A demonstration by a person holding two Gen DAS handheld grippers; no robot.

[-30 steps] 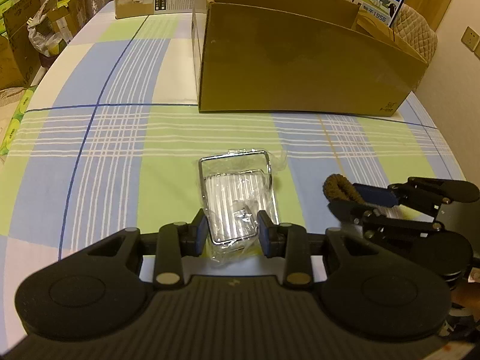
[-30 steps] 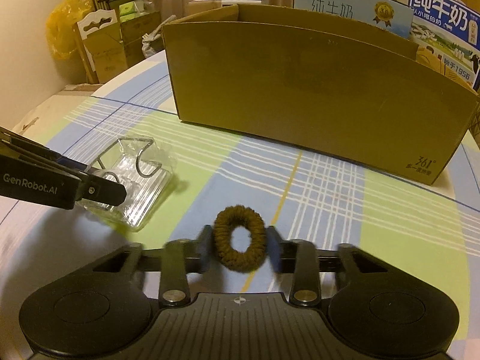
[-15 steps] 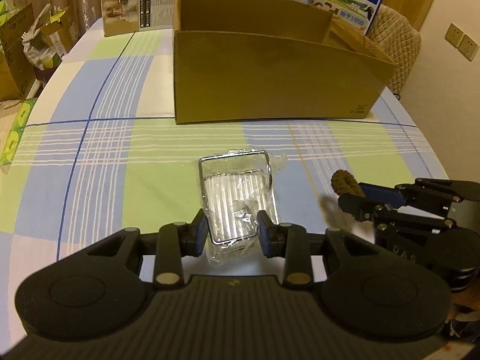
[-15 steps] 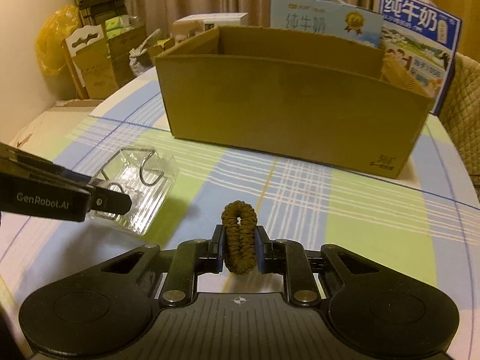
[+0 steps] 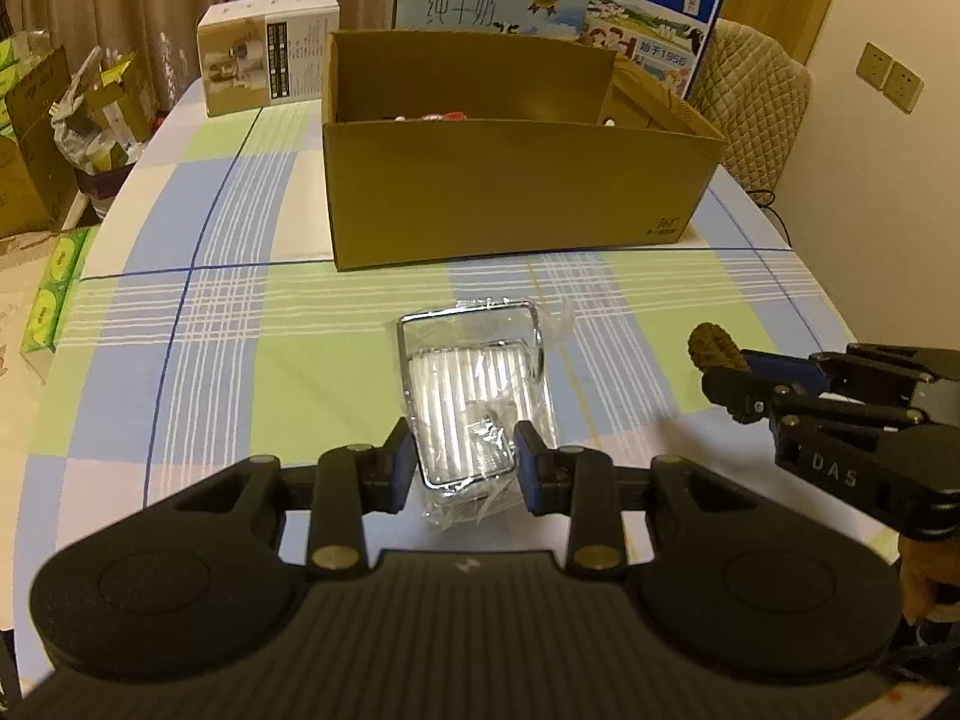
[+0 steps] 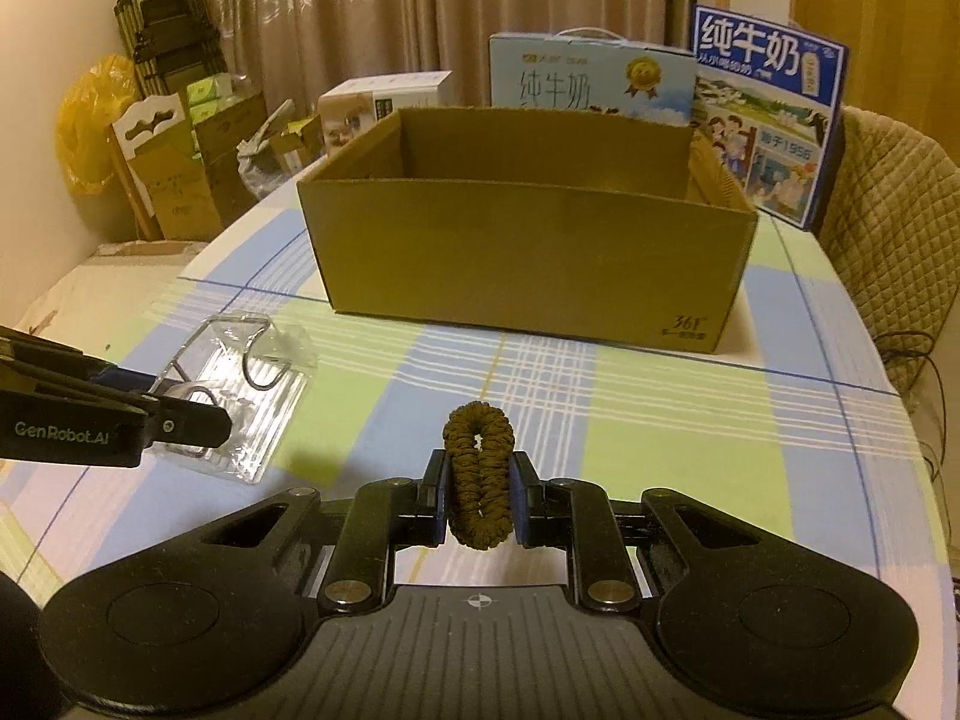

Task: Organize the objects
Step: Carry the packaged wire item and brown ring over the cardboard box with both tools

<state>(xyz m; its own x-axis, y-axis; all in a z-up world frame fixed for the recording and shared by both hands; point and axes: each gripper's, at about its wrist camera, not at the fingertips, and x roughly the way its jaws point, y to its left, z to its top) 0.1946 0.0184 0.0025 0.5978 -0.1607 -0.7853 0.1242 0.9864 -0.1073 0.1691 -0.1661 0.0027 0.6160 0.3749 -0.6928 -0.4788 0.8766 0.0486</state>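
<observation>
A chrome wire rack in a clear plastic bag point(image 5: 474, 384) hangs above the checked tablecloth, and my left gripper point(image 5: 465, 468) is shut on its near end. From the right wrist view the same rack point(image 6: 240, 384) sits at the left, held by the left gripper point(image 6: 180, 420). My right gripper point(image 6: 479, 504) is shut on a brown hair tie point(image 6: 479, 468), squeezed flat and upright between the pads. In the left wrist view the right gripper point(image 5: 738, 384) and the hair tie point(image 5: 711, 348) show at the right. An open cardboard box point(image 5: 510, 192) point(image 6: 528, 264) stands ahead of both.
Small items point(image 5: 432, 117) lie inside the box. Behind it stand two milk cartons point(image 6: 591, 84) point(image 6: 768, 114) and a white box point(image 5: 267, 60). A padded chair point(image 6: 888, 210) is at the right. Cardboard boxes and bags point(image 6: 168, 180) crowd the floor past the table's left edge.
Both grippers have risen and drawn back from the box, carrying the rack and the hair tie; the box's inside now shows. The right pads squeezed the round hair tie flat.
</observation>
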